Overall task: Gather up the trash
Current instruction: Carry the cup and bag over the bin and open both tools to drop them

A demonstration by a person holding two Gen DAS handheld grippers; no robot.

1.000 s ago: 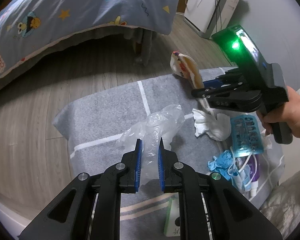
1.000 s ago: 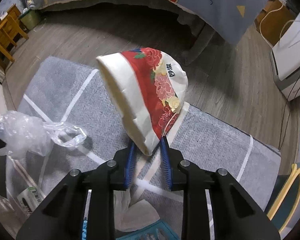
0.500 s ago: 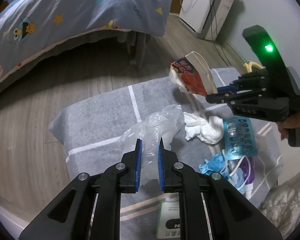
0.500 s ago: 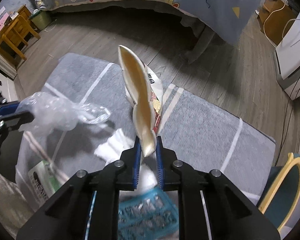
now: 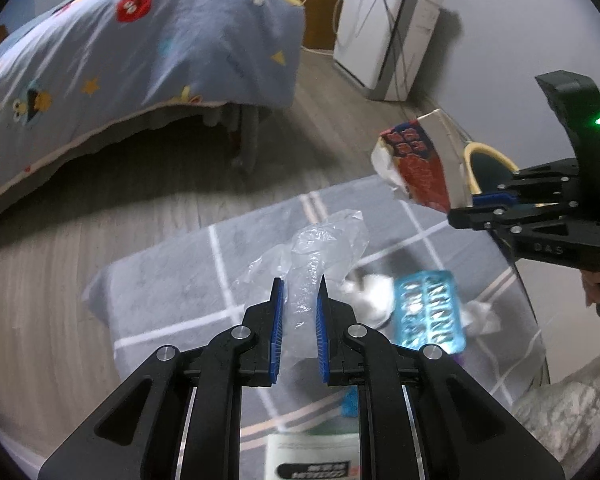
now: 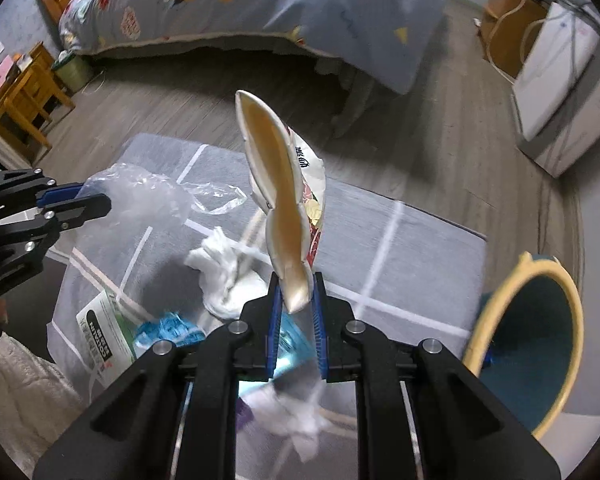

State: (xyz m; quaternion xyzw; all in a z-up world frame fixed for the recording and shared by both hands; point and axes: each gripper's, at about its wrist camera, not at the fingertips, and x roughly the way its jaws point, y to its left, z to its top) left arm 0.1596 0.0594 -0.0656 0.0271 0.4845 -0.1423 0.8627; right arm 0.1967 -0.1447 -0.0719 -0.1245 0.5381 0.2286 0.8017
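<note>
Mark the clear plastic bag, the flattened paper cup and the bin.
clear plastic bag [image 5: 300,308], left wrist view, crumpled film between the pads
flattened paper cup [image 6: 278,200], right wrist view, creased inner lining
bin [image 6: 488,312], right wrist view, yellow rim, left side

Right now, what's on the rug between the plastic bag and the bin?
In the right wrist view, white crumpled tissue lies on the grey rug there.

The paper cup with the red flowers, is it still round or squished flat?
Squished flat. The right gripper pinches the paper cup at one end, and its rim has collapsed into a narrow slit.
</note>
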